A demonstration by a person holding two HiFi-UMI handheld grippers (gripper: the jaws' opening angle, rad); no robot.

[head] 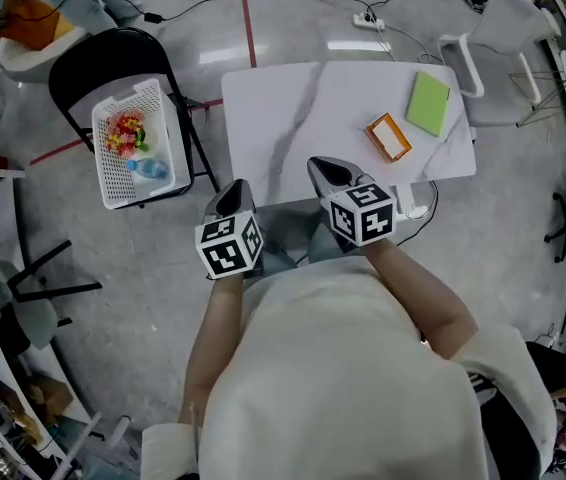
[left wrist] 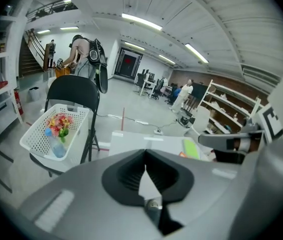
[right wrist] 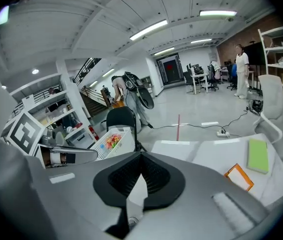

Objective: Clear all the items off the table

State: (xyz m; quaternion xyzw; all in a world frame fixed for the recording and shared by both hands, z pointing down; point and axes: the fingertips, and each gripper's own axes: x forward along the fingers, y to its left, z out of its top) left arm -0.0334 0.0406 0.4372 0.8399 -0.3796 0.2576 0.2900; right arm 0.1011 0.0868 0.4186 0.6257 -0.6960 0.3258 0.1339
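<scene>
Table point(head: 303, 118) carries green pad point(head: 428, 103) and orange box point(head: 388, 136); we hold left gripper point(head: 231, 198), right gripper point(head: 329, 173) closed (both empty).

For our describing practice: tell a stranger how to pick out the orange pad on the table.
Find the white table mid-floor. Toward its right end in the head view lie two flat things. The orange pad is the smaller one, nearer the person, orange-rimmed with a pale middle; the green pad beside it is plain.
</scene>
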